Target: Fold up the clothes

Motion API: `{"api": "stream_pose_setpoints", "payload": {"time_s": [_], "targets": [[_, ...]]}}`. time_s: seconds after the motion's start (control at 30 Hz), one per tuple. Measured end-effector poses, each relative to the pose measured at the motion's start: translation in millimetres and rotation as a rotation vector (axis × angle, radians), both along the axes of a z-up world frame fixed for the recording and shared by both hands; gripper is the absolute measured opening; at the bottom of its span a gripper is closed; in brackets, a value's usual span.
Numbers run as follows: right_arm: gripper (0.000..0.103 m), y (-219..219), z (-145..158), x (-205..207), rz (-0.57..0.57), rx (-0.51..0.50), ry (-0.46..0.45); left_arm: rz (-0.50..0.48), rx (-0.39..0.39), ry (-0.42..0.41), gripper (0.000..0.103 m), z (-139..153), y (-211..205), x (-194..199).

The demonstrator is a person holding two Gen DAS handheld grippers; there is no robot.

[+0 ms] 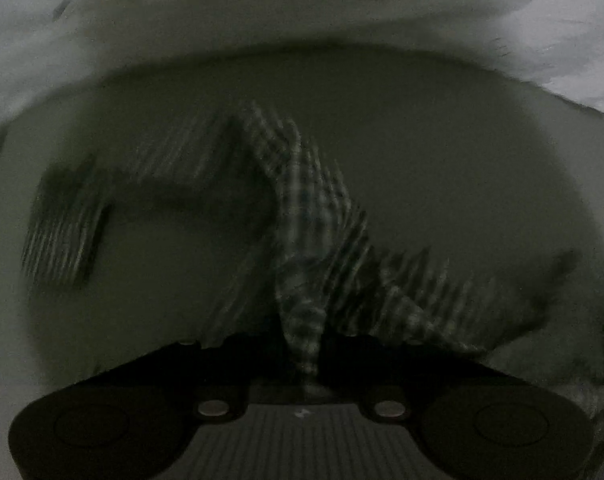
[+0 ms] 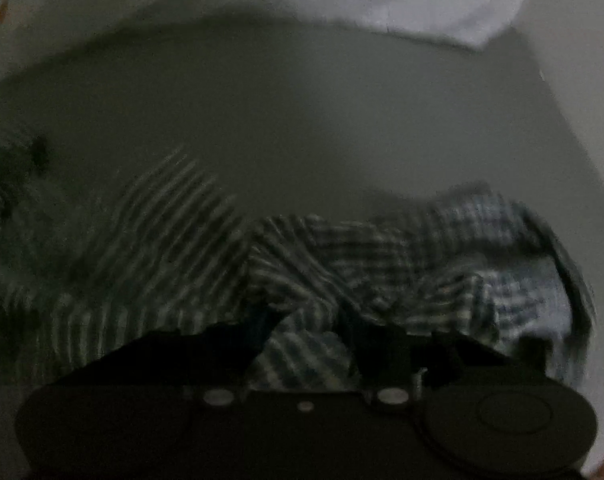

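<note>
While both views are blurring, I'm clamping the left gripper (image 1: 302, 344) on a pinched ridge of the checked shirt (image 1: 313, 216) to lift it | right gripper (image 2: 305, 344) straddling a fold, grip unclear | shirt lying crumpled on the grey surface (image 2: 302, 120)

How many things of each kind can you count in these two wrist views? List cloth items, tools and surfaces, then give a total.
Checked garment: 1, bunched on the surface
White cloth or sheet at the far edge: 1
Tools: 2, the left tool pinching a fold of the garment, the right tool with fabric between its fingers
Grey surface: 1
Total: 5
</note>
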State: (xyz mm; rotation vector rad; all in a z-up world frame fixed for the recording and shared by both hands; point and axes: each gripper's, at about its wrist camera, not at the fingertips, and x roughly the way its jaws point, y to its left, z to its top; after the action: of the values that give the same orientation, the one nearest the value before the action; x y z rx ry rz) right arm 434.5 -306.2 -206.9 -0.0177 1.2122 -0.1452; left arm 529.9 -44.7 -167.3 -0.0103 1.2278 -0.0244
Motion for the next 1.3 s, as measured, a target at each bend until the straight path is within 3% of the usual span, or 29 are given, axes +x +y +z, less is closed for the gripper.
{"api": "stream_pose_setpoints", "payload": {"time_s": [0.07,0.13,0.23,0.37,0.43,0.53,0.6,0.8,0.93,1.07,1.2,1.23,1.27,1.3], "targets": [[0.036,-3.4,2.2,-16.0,0.011,0.008,0.034,0.046,-0.024,0.046,0.020,-10.1,12.4,-18.0],[0.045,-7.7,5.8,-26.3,0.013,0.014,0.055,0.066,-0.028,0.053,0.025,-12.7,18.2,-34.1],[0.048,-16.5,12.6,-33.2,0.007,0.037,0.067,0.047,0.010,0.054,0.028,-7.4,14.4,-42.0],[0.049,-17.2,28.0,-36.9,0.029,0.042,-0.029,-0.095,0.065,-0.065,0.032,18.2,-7.9,-45.1],[0.050,-12.7,34.1,-39.0,0.057,0.029,-0.074,-0.174,0.031,-0.136,0.043,32.6,-18.6,-45.9],[0.050,-10.8,26.0,-49.6,0.066,-0.023,-0.030,-0.289,-0.070,-0.219,0.064,50.7,-36.2,-40.1],[0.049,-15.4,18.5,-54.2,0.011,-0.002,-0.004,-0.370,-0.125,-0.246,0.067,54.8,-53.2,-34.9],[0.052,-45.7,19.9,-76.5,-0.222,0.098,-0.043,-0.577,-0.158,-0.226,0.074,37.3,-111.1,-22.8],[0.056,-56.9,15.4,-92.9,-0.294,0.128,-0.035,-0.700,-0.214,-0.179,0.075,26.6,-135.2,-14.0],[0.056,-61.7,6.2,-104.3,-0.330,0.155,-0.002,-0.735,-0.240,-0.133,0.077,12.4,-160.3,-1.2],[0.056,-62.6,2.1,-109.9,-0.330,0.163,0.003,-0.709,-0.309,-0.033,0.075,-5.9,-176.2,8.7],[0.056,-62.9,2.6,-111.1,-0.329,0.166,-0.002,-0.699,-0.336,-0.015,0.067,-9.6,-176.9,8.4],[0.056,-63.1,4.7,-112.9,-0.324,0.167,-0.014,-0.694,-0.346,-0.037,0.034,-8.2,-176.7,4.7],[0.056,-62.7,8.4,-115.1,-0.314,0.166,-0.039,-0.692,-0.346,-0.080,0.017,-4.0,-176.1,-0.9]]}}
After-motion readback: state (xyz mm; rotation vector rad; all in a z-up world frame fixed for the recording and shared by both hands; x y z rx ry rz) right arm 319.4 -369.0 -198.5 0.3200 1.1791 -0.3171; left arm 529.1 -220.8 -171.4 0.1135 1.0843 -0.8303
